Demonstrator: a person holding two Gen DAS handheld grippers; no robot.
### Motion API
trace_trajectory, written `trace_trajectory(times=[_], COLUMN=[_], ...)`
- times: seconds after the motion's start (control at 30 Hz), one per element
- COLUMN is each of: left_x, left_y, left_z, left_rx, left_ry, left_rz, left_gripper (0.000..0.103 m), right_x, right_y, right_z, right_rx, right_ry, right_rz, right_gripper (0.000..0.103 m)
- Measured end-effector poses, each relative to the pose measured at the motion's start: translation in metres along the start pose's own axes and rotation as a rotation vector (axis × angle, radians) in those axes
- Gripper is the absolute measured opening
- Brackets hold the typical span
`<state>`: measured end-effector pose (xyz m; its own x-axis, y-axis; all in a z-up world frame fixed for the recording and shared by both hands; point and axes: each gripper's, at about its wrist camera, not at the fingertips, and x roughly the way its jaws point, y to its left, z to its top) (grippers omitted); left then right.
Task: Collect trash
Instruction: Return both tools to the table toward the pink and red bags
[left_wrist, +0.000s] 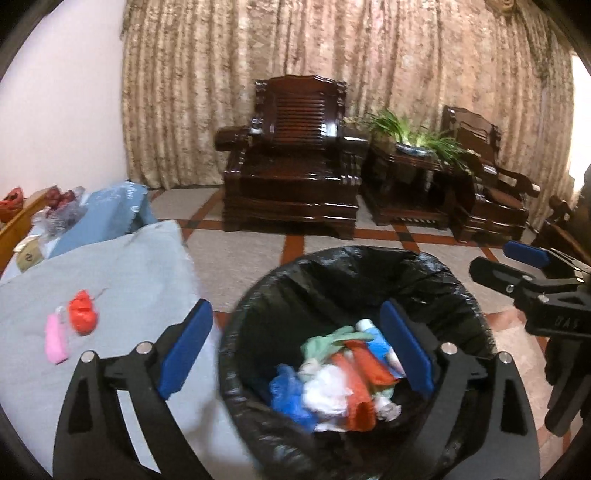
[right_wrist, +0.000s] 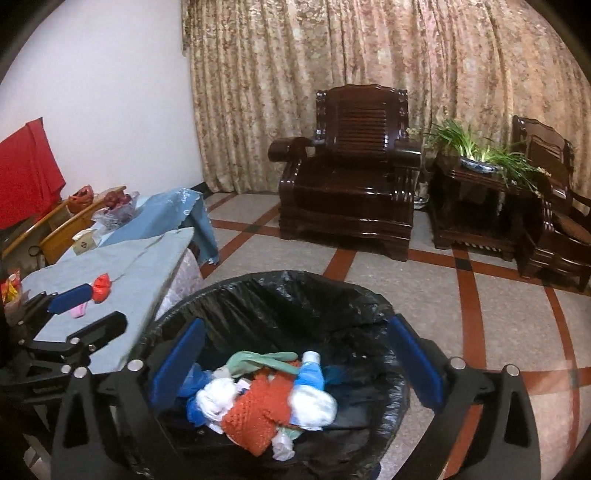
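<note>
Two handheld grippers hang over a bin lined with a black bag (left_wrist: 332, 273) — the left gripper (left_wrist: 295, 350) and the right gripper (right_wrist: 295, 363), each with its blue pads spread wide and nothing between them. Inside the bin lies a heap of trash (right_wrist: 266, 398): an orange knitted scrap, white and blue plastic bags, a green cloth and a small white-capped bottle. To the left, on a table under a pale blue cloth (left_wrist: 122, 266), a crumpled red wrapper (left_wrist: 83, 312) and a pink piece (left_wrist: 55, 339) rest just beside each other — well apart from the bin. Dark wooden armchairs (right_wrist: 351, 177) stand before a patterned curtain (right_wrist: 369, 48).
</note>
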<state>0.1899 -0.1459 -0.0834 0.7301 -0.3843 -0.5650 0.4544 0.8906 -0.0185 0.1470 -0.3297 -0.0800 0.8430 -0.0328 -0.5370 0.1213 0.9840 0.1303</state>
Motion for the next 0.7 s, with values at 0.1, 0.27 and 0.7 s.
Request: trace_trajectory(times=[0.1,0.27,0.7], left_x=[-0.019,-0.050,-0.126], left_y=[0.020,0.056,0.146], left_z=[0.000,0.003,-0.001], left_rx=[-0.026,-0.079,-0.181], left_ry=[-0.011,-0.028,-0.071], left_rz=[0.051,0.136,0.343], left_gripper=[0.091,0.092,0.093], right_x=[-0.002,-0.002,0.015], right_y=[0.012,0.048,0.155], right_z=[0.004,0.011,0.032], right_rx=[-0.014,-0.048,-0.151], right_ry=[-0.005,-0.022,-0.045], right_rz=[0.029,0.093,0.252], right_gripper=[0.097,0.097,0.097])
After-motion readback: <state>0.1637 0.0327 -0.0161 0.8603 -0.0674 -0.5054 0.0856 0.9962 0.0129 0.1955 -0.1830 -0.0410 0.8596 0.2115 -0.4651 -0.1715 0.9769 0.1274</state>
